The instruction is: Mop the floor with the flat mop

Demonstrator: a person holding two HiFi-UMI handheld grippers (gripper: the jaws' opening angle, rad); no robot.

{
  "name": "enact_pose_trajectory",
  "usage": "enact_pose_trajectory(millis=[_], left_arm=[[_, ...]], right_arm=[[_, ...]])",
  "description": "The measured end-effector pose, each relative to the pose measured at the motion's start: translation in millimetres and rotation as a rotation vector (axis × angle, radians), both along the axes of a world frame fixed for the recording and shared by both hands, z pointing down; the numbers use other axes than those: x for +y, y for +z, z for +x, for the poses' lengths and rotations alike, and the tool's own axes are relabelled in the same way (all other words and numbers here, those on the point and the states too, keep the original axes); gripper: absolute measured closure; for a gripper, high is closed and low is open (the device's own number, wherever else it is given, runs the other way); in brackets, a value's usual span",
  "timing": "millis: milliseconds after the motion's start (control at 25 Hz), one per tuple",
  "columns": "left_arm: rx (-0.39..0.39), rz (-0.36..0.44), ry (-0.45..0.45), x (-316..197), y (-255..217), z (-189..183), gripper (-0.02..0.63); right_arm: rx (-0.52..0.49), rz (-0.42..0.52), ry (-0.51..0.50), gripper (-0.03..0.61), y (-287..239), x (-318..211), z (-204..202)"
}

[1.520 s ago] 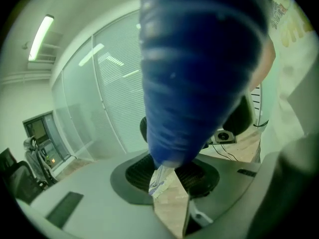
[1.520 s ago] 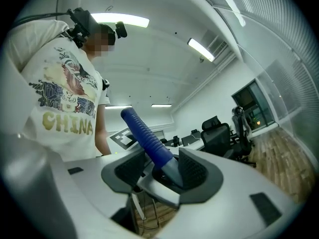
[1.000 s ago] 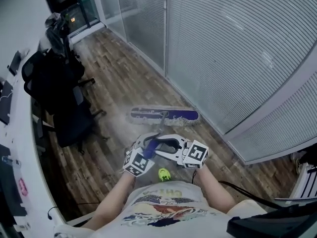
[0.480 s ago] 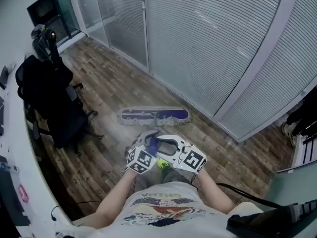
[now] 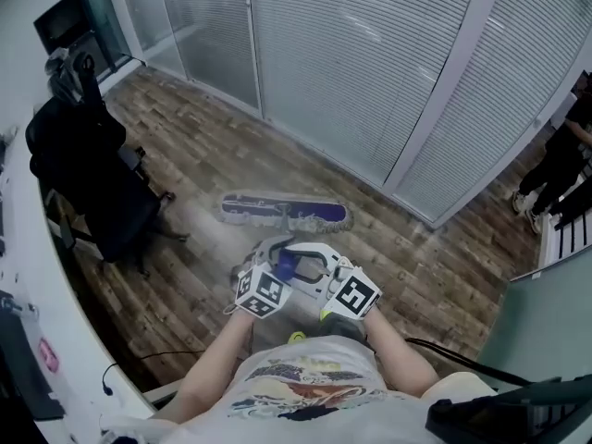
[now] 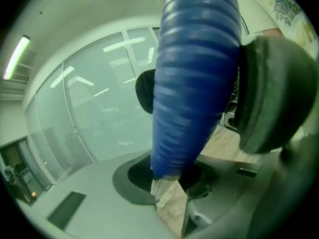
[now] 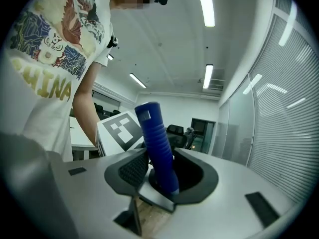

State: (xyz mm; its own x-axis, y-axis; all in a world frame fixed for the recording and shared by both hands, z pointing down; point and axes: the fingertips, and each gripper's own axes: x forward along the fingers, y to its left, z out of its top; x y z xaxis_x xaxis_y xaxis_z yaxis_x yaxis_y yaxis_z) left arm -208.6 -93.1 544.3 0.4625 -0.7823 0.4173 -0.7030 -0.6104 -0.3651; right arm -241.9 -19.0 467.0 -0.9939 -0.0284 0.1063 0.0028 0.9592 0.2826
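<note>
Mop [image 5: 285,211] lay with its flat head down on the floor [image 5: 213,151], ahead of the person and near the foot of the blinds [image 5: 370,63] but clear of them. Its shaft ran back from the head to the blue ribbed grip [image 5: 285,265], which both grippers held side by side in front of the person's chest. The left gripper [image 5: 275,259] was closed on the grip [image 6: 194,73], which filled its own view and passed down between the two dark pads [image 6: 149,176]. The right gripper [image 5: 303,268] was likewise clamped on the grip [image 7: 157,143], whose squared top end stood above the jaws; those jaws had just eased slightly wider, with the pads [image 7: 132,171] seen against the grip. The floor was dark wood plank, with a paler, hazy patch just left of the mop head. A black chair [image 5: 102,192] draped in dark cloth stood at the left, beside the curved edge of a white desk [image 5: 32,285]. Blinds behind glass panels formed the far wall. A black cable [image 5: 453,354] trailed across the floor at the person's right. A second person [image 5: 555,165] stood at the far right edge, only partly in view.
</note>
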Motion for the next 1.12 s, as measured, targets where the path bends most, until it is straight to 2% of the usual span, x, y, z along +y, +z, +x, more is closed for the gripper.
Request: enact_pose_trajectory(millis=[240,400,560,840,960,1120], left_arm=[[0.008,-0.006,0.008,49,-3,39,0.514],[0.002,-0.008,0.015,90,-2,86,0.514],[-0.006,-0.018,0.01,144,3,136,0.512],[0.036,0.001,-0.032,248,2,213,0.512],[0.025,-0.005,-0.021,285,7,233,0.512],[-0.009,-0.019,0.0,312,27,239,0.512]], right_arm=[[-0.056,-0.086,0.011,0.419,-9,48,38],[-0.041,-0.083,0.006,0.419,-6,87,87],[-0.057,-0.141,-0.008,0.417,-5,142,137],[-0.036,-0.118,-0.073,0.416,2,247,217],[0.005,-0.109,-0.09,0.414,10,283,237],[0.011,-0.146,-0.099,0.409,27,310,242]])
